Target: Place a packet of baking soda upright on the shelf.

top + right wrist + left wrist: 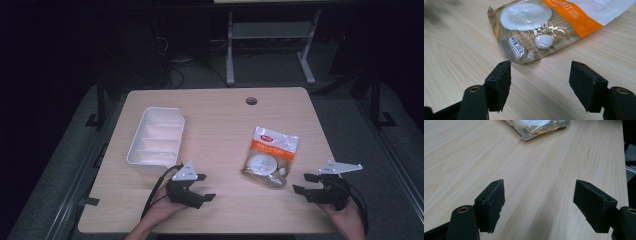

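A clear plastic food packet (270,156) with an orange and white label lies flat on the wooden table (220,120), right of centre. My right gripper (305,184) is open beside its near right corner, jaws empty; in the right gripper view the packet (544,32) lies just ahead of the jaws. My left gripper (204,187) is open near the table's front edge, left of the packet, with nothing between its jaws. The left gripper view catches a corner of the packet (541,127) far ahead.
A white plastic bin (156,140) with dividers stands at the table's left, just behind my left gripper. A round cable hole (251,101) sits near the far edge. Dark floor and a desk frame (270,45) lie beyond the table.
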Tool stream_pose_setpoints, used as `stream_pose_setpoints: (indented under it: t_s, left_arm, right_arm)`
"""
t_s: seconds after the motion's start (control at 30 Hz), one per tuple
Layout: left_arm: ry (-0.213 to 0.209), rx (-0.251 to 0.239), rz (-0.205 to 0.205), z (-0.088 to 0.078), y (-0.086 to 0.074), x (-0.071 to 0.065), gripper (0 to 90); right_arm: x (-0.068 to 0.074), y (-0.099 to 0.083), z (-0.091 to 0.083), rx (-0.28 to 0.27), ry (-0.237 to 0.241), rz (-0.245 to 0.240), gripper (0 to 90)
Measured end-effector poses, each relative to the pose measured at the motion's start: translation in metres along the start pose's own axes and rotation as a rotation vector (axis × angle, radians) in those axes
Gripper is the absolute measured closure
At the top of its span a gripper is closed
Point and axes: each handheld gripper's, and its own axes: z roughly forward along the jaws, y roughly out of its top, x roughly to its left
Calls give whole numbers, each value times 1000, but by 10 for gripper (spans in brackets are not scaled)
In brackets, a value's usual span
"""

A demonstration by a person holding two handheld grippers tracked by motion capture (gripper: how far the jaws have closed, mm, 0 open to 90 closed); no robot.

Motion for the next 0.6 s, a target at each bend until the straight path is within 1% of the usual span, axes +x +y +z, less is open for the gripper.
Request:
stream_pose_setpoints:
  t_s: [0.03, 0.07, 0.1, 0.13, 0.2, 0.23, 0.33, 0.37, 0.4, 0.43, 0.47, 0.5, 0.53, 0.57, 0.6]
  left_arm:
    - [-6, -8, -13, 0, 0, 0, 248]
    - [-6, -8, -13, 0, 0, 0, 248]
    - [-8, -20, -30, 0, 2, 0, 249]
    - [-8, -20, -30, 0, 2, 0, 249]
    - [-8, -36, -49, 0, 4, 1, 249]
    - [-2, -50, -63, 1, 8, 2, 253]
    - [16, -54, -89, 5, 16, 5, 260]
    - [16, -54, -89, 5, 16, 5, 266]
    - [21, -55, -96, 7, 20, 6, 266]
    - [22, -62, -111, 11, 27, 8, 295]
    - [22, -62, -111, 11, 27, 8, 313]
    - [14, -60, -130, 15, 32, 9, 313]
    - [-9, -44, -136, 23, 41, 10, 384]
    - [-9, -44, -136, 23, 41, 10, 424]
    - [-21, -35, -130, 32, 49, 10, 489]
  right_arm:
    - [0, 0, 0, -3, 0, 0, 330]
    - [1, 0, -1, -9, 2, -1, 330]
    - [1, 0, -1, -11, 3, -5, 330]
    - [1, 0, -1, -11, 3, -5, 330]
    - [2, 1, -1, -13, -3, -6, 327]
    - [2, 2, -2, -19, 0, -4, 326]
    - [2, 3, -2, -26, -6, 0, 327]
    - [2, 3, -2, -26, -6, 0, 327]
    - [2, 3, -2, -25, -9, 3, 327]
    - [2, 3, -2, -26, -14, 4, 327]
    - [1, 3, -2, -21, -17, 7, 327]
    - [1, 3, -2, -21, -17, 7, 327]
    - [0, 3, -2, -15, -22, 8, 328]
    - [0, 3, -2, -15, -22, 8, 328]
    - [-1, 3, -2, -19, -22, 12, 327]
